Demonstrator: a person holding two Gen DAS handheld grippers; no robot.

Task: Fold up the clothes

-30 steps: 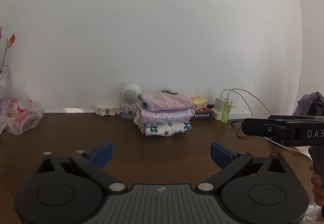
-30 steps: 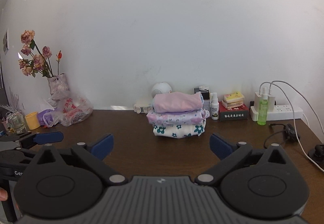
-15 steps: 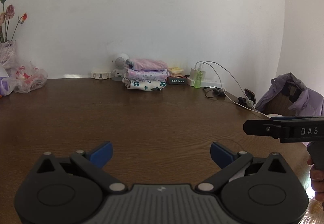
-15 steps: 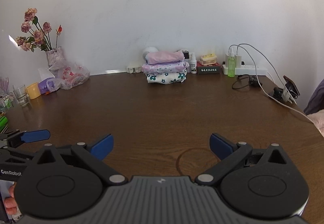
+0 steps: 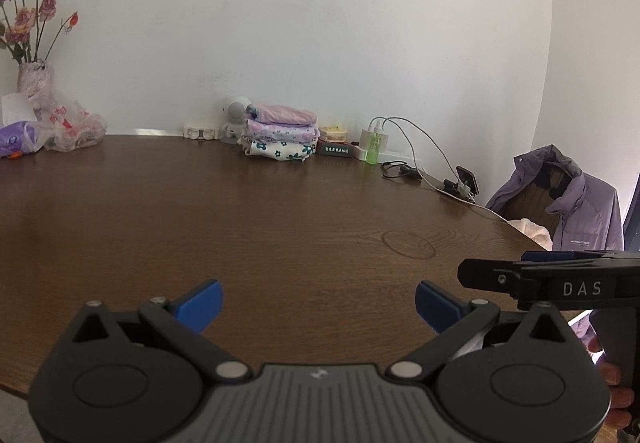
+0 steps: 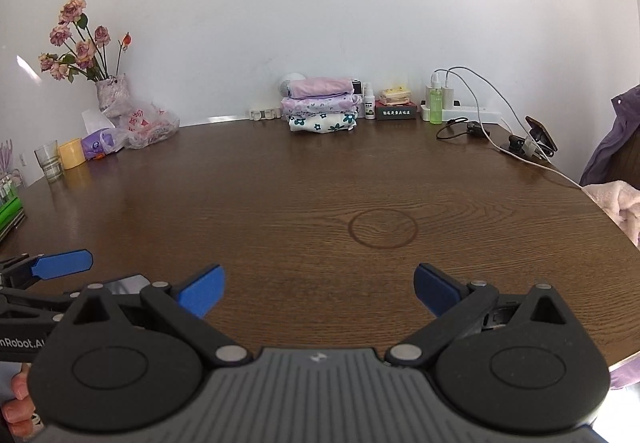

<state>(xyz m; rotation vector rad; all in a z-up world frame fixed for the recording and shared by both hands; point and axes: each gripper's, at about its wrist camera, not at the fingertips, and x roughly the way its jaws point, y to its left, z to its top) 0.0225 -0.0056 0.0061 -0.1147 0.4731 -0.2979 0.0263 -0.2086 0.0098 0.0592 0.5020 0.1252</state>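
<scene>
A stack of three folded clothes rests at the far edge of the brown wooden table, against the white wall. A pale pink fluffy garment lies off the table's right edge. My left gripper stands open over the near table edge, nothing between its blue pads. My right gripper is open too and holds nothing. Each gripper shows at the side of the other's view.
A vase of dried roses, plastic bags, a glass and a yellow cup stand at the left. A power strip with cables, bottles and a phone on a stand are at the right. A purple jacket hangs on a chair.
Both grippers have pulled back from the folded stack toward the near table edge, so the stack now looks small and far. Both stay open.
</scene>
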